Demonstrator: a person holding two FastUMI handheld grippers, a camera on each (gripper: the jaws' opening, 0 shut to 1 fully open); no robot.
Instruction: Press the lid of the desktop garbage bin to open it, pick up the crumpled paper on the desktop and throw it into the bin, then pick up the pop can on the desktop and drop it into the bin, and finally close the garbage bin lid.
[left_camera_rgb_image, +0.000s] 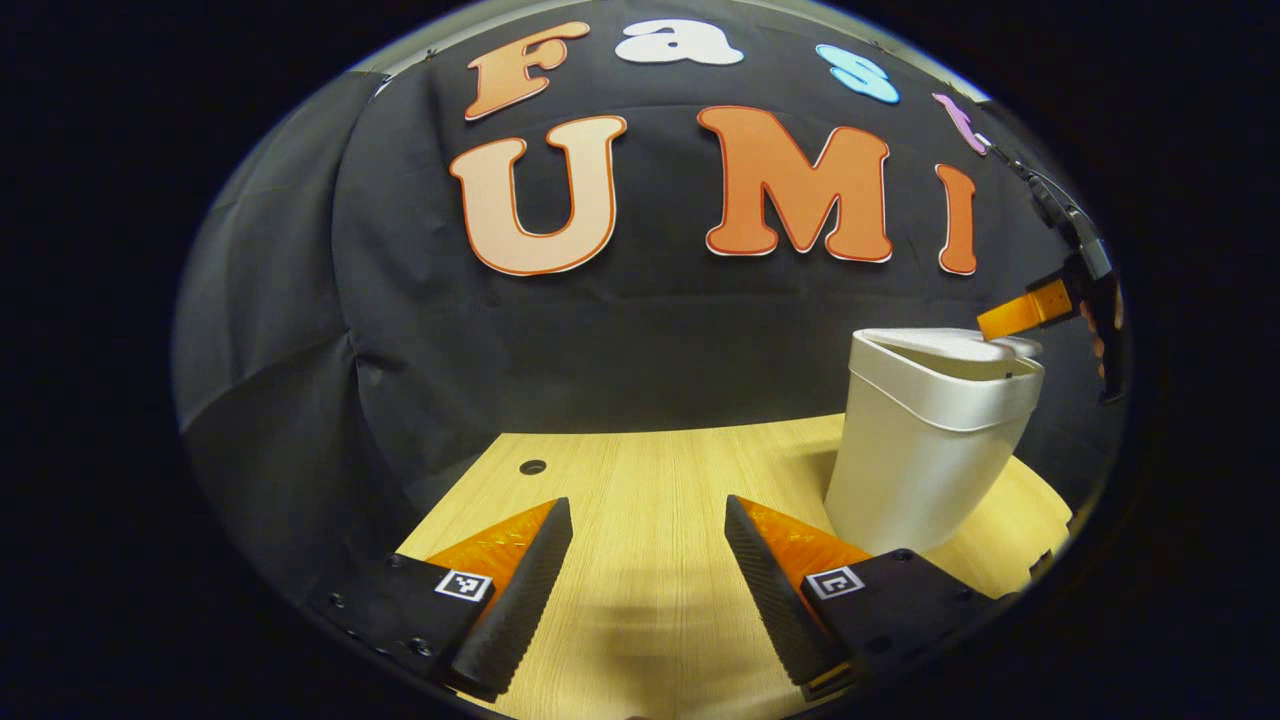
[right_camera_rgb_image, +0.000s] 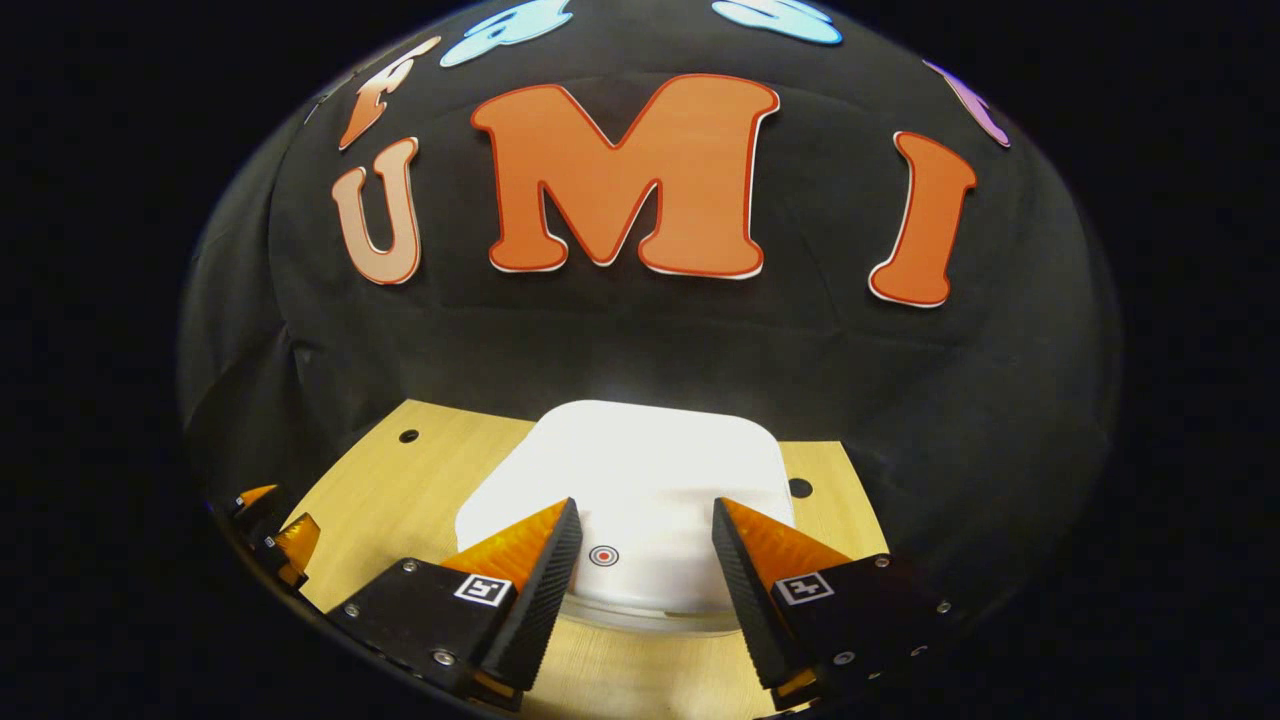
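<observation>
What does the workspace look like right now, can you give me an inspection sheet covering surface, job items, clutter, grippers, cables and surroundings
Surface: light wooden table with small round holes in it.
Job's things: white garbage bin upright on the table, lid closed, with a small round target mark near its front edge. Crumpled paper and pop can: nothing seen.
Clutter: nothing seen.
Grippers: left hand-held gripper open, low over bare table, holding nothing. Right hand-held gripper open, just above the lid's front edge, the mark between its fingers; whether it touches the lid cannot be told.
Cables: a dark cable runs up behind the right gripper.
Surroundings: black cloth wall behind the table.
</observation>
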